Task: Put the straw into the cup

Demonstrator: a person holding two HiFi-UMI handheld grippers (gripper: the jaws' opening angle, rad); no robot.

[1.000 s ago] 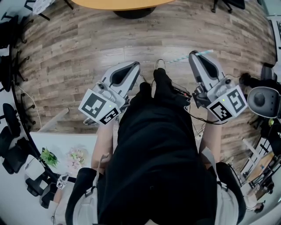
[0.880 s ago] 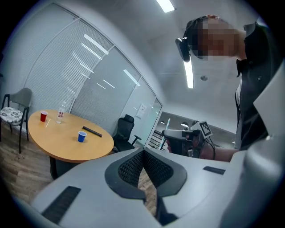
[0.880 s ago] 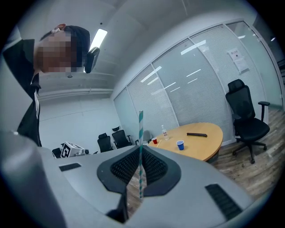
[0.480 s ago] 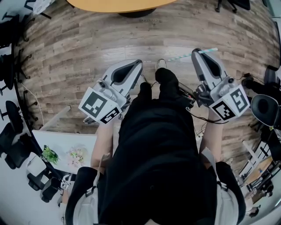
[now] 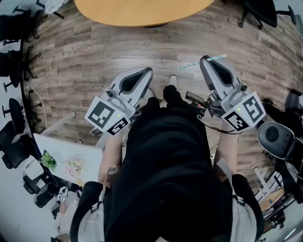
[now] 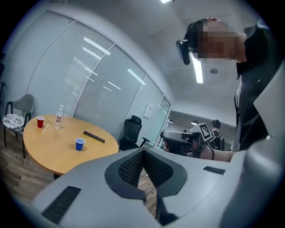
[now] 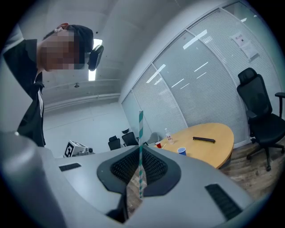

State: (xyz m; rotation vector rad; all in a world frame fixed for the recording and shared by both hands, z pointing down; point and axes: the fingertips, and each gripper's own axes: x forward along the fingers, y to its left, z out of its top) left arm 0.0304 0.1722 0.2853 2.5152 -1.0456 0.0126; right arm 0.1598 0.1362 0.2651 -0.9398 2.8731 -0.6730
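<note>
Noted right gripper [image 7: 138, 182] fingers pinching striped straw [image 7: 140, 133], upright, projecting above and below them. Found left gripper [image 6: 147, 191] fingers pressed together, empty. Located blue cup [image 7: 181, 151] well ahead of fingers on round desk [image 7: 213, 142]. Advised: firm pinch, approach over rim, lower end first.

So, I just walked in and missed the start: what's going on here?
A person holds a tool in each hand. The right tool is shut on a teal-striped straw that crosses its jaws. The left tool is shut and empty. The round wooden table with a blue cup and a red cup lies ahead, apart from both tools; the straw is in no cup yet.
</note>
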